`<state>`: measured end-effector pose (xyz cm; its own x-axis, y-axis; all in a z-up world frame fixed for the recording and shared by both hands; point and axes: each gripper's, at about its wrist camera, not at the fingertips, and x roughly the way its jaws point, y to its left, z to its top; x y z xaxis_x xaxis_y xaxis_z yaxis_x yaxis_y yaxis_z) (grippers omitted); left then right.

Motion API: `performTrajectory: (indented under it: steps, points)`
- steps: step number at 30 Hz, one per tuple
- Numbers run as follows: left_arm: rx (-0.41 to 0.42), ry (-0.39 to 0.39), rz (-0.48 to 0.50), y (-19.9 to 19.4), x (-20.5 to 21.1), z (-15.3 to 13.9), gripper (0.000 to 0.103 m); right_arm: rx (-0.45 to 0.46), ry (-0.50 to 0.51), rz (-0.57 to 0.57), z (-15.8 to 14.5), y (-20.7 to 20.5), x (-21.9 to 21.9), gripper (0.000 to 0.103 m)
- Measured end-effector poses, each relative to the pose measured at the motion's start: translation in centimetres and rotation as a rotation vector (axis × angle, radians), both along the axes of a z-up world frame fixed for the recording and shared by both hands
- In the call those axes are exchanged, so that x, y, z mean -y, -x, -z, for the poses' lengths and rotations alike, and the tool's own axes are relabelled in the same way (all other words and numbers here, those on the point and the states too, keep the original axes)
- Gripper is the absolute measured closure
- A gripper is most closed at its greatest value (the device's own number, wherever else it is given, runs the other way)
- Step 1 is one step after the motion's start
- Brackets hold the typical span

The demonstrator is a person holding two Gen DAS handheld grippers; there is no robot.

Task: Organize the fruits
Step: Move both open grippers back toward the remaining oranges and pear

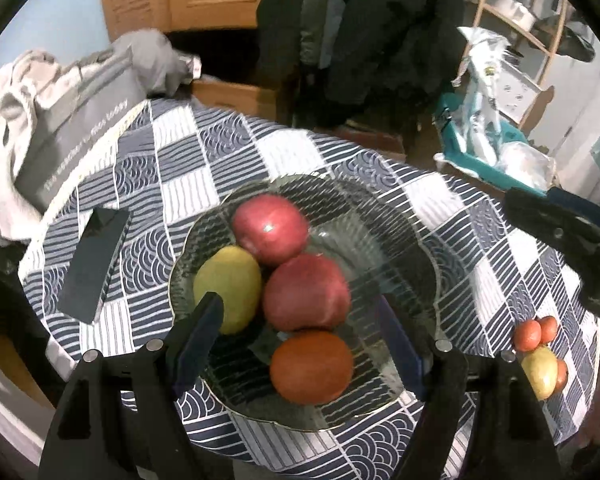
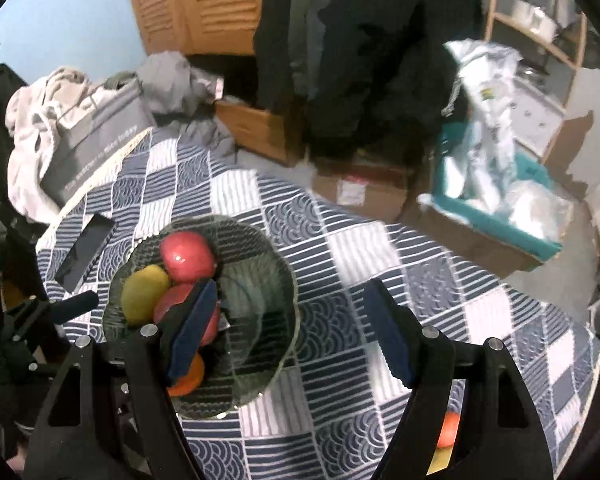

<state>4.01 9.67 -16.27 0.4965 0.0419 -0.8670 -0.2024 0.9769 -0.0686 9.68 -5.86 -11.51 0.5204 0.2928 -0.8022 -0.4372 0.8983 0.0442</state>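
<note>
Already four fruits lie in the glass bowl [image 1: 400, 216]: two red apples [image 1: 271, 229], a yellow mango [image 1: 229, 289] and an orange [image 1: 311, 366]. My left gripper [image 1: 300, 332] and right gripper [image 2: 288, 320] stand wide apart, empty. Some small fruits [image 1: 538, 350] wait near the tablecloth [image 1: 204, 168] edge, so I judge the work is about half done.

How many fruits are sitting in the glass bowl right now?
4. In the glass bowl: one red apple at the back, a second red apple in the middle, a yellow-green mango at the left, an orange nearest the camera. Smaller ones could hide underneath.
</note>
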Motion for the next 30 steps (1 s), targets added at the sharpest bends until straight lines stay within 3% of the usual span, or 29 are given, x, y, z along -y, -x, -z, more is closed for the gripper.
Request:
performTrajectory:
  steps: [11,15,30]
  points:
    - [0.064,0.008,0.091,0.8,3.5,-3.3,0.022,0.106,0.008,0.099,-4.2,2.9,5.5,0.027]
    - [0.089,0.007,0.121,1.1,5.0,-4.4,0.017,0.124,0.020,0.133,-4.8,3.7,7.4,0.027]
    - [0.118,-0.002,0.265,1.5,12.0,-6.2,0.017,0.173,0.028,0.287,-5.9,6.9,16.1,0.027]
